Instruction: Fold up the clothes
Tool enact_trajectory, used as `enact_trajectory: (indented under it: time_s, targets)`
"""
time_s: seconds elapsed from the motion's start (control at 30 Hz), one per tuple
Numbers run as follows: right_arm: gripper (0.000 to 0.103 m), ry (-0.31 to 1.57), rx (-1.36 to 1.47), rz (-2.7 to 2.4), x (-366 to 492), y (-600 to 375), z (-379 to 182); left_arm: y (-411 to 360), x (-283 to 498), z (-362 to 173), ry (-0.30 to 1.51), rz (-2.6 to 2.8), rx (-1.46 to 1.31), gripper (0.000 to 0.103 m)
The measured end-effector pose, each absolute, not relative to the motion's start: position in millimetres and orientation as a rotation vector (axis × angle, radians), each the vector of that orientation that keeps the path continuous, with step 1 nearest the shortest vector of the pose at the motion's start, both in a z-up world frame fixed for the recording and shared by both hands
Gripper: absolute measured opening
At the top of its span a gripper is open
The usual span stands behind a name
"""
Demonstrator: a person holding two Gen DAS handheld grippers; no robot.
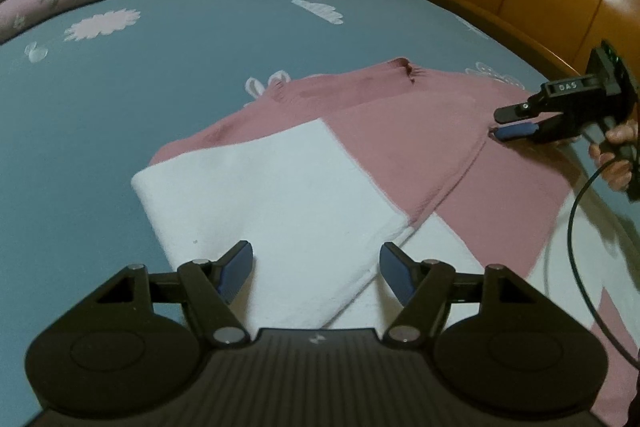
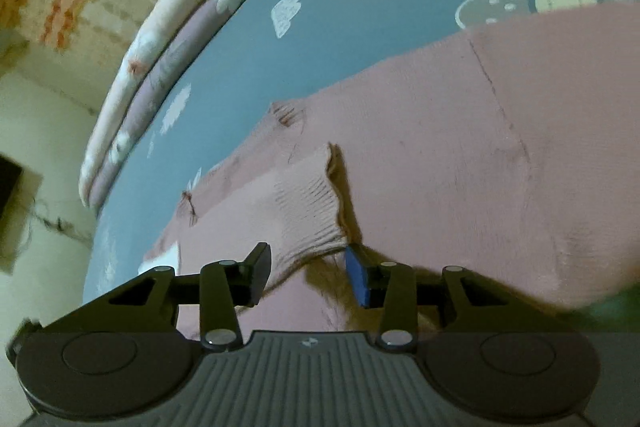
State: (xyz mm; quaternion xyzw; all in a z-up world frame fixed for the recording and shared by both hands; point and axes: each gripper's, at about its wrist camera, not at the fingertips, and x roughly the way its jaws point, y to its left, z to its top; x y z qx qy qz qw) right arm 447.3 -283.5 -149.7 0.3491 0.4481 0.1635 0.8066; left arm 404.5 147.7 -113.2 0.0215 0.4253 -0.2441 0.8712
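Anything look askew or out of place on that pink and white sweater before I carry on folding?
Mostly tidy. The pink and white sweater lies fairly flat on the blue bedsheet. One oddity: the ribbed cuff sits between the right claw's fingers, flared and rumpled rather than flat. No damage or stains that I can confirm.
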Motion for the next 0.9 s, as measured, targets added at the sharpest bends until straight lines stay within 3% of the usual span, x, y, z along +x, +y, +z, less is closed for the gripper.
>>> enact_trajectory:
  time_s: [0.1,0.13,0.17,0.27,0.47,0.6,0.7,0.77,0.9]
  targets:
    - [0.041,0.924,0.777,0.329,453.8,-282.7,-152.4,150.0,404.2,-115.1,0.895,-0.506,0.045,0.070]
    - [0.023,0.914,0.773,0.315,454.7,-282.7,-152.3,150.6,404.1,-115.5,0.896,-0.506,0.046,0.070]
    - [0.014,0.919,0.749,0.302,453.9,-282.4,-152.0,151.3,403.6,-115.4,0.896,-0.507,0.046,0.070]
    - [0.014,0.908,0.733,0.315,442.3,-283.9,-147.6,153.0,402.0,-115.3,0.897,-0.515,0.046,0.070]
    - [0.015,0.920,0.681,0.302,434.0,-285.1,-139.6,151.5,403.5,-117.1,0.908,-0.527,0.063,0.070]
    - [0.022,0.904,0.564,0.252,436.2,-277.5,-134.1,149.6,401.6,-111.4,0.891,-0.525,0.066,0.070]
    - [0.032,0.785,0.416,0.228,423.6,-266.3,-109.9,147.8,401.4,-107.2,0.866,-0.532,0.060,0.070]
    - [0.044,0.739,0.379,0.283,419.2,-256.1,-99.3,143.9,405.1,-108.8,0.865,-0.528,0.062,0.070]
    - [0.044,0.823,0.347,0.375,432.8,-226.7,-109.0,140.4,407.1,-121.5,0.901,-0.495,0.083,0.070]
